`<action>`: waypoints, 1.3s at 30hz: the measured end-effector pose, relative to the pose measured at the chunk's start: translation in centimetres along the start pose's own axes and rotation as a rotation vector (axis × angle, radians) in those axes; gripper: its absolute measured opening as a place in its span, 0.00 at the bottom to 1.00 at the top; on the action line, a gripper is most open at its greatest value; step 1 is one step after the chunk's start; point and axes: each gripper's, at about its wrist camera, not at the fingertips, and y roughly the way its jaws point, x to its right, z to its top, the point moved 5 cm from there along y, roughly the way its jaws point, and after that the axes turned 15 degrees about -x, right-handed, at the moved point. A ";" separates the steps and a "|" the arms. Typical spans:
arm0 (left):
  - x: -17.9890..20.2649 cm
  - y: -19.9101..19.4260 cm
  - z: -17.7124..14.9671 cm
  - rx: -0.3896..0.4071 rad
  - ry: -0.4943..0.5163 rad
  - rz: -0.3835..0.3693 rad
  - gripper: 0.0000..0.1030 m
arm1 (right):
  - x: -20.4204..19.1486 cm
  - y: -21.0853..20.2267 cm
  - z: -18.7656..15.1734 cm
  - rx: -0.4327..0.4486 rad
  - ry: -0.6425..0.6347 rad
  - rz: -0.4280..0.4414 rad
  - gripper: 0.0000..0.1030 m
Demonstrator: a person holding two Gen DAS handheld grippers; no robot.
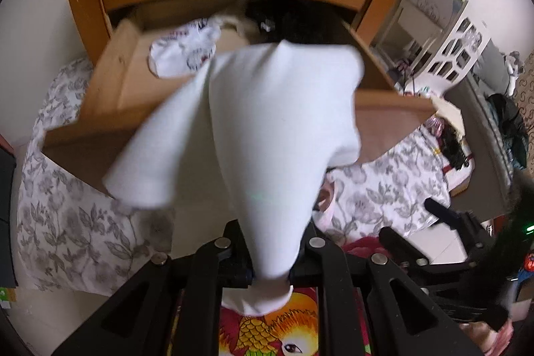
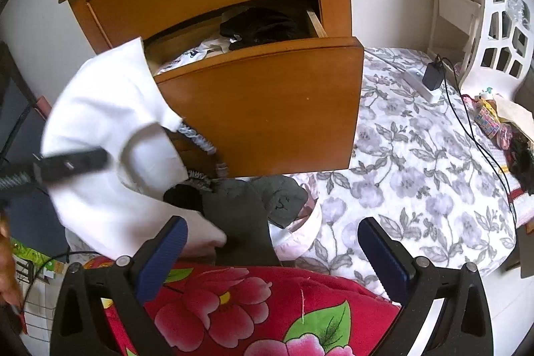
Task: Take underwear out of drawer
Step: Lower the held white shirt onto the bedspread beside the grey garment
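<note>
A white piece of underwear (image 1: 240, 129) hangs from my left gripper (image 1: 270, 276), which is shut on its bunched end. The cloth spreads out in front of the open wooden drawer (image 1: 393, 109). Inside the drawer lie a white printed garment (image 1: 183, 52) and dark clothes (image 1: 293, 22). In the right wrist view the same white underwear (image 2: 110, 122) drapes over my left gripper (image 2: 96, 160), left of the drawer front (image 2: 267, 109). My right gripper (image 2: 277, 256) stands open and holds nothing, its blue pads (image 2: 173, 242) above a red floral blanket (image 2: 267, 306).
Below the drawer lies a heap with a dark grey garment (image 2: 240, 209) and a white-pink one (image 2: 300, 222). A grey floral sheet (image 2: 417, 155) covers the floor, with a charger (image 2: 432, 75) and its cable. A white shelf (image 2: 500, 22) stands at the right.
</note>
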 end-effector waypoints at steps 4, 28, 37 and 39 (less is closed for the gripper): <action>0.2 1.9 -1.0 -0.043 0.004 -0.008 0.14 | 0.0 0.0 0.0 0.000 -0.004 -0.005 1.00; -1.3 5.3 -3.8 -0.036 -0.102 -0.085 0.62 | 0.0 0.5 0.0 -0.017 -0.007 -0.033 1.00; -1.8 1.8 -4.4 0.135 -0.118 -0.055 0.73 | 0.0 0.4 0.0 -0.009 -0.007 -0.055 1.00; -2.3 0.8 -4.4 0.182 -0.131 -0.047 0.73 | -0.1 0.2 0.0 -0.005 -0.006 -0.059 1.00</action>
